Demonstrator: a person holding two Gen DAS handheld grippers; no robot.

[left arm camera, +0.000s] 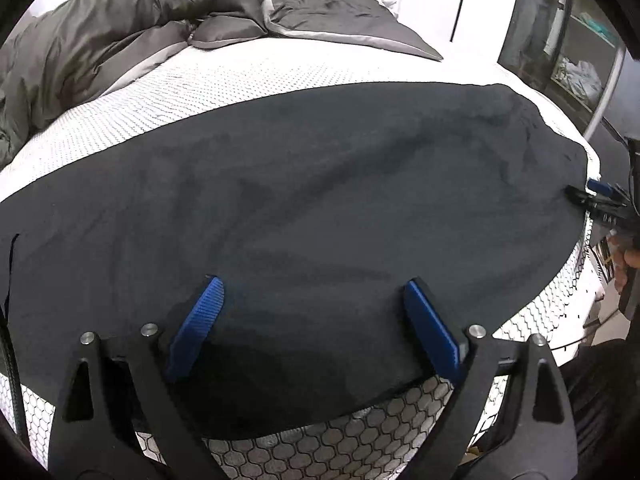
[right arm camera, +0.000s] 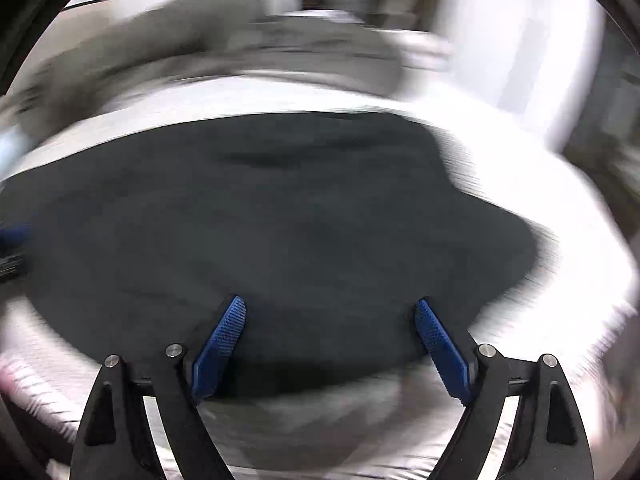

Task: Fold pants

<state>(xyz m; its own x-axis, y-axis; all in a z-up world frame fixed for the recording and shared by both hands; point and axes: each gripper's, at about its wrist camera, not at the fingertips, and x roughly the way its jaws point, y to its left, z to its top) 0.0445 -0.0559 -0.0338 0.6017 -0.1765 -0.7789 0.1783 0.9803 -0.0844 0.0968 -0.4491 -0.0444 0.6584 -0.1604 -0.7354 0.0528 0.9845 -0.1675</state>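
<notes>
Dark pants (left arm camera: 304, 208) lie spread flat across the white mattress (left arm camera: 192, 96), reaching its near edge. My left gripper (left arm camera: 314, 286) hovers over the near edge of the cloth, its blue pads wide apart with only flat fabric below them. At the far right of the left wrist view my right gripper (left arm camera: 592, 194) shows by the pants' right end. The right wrist view is blurred; there the pants (right arm camera: 280, 220) fill the middle and the right gripper (right arm camera: 330, 306) stands open above their near edge, nothing pinched. The left gripper's blue tip (right arm camera: 12, 236) peeks in at the left.
A rumpled grey duvet (left arm camera: 120, 28) and a grey pillow (left arm camera: 340, 20) lie on the far part of the bed. A shelf unit (left arm camera: 576, 48) with folded items stands at the right, beyond the mattress edge. The quilted mattress side (left arm camera: 360, 432) drops away below my left gripper.
</notes>
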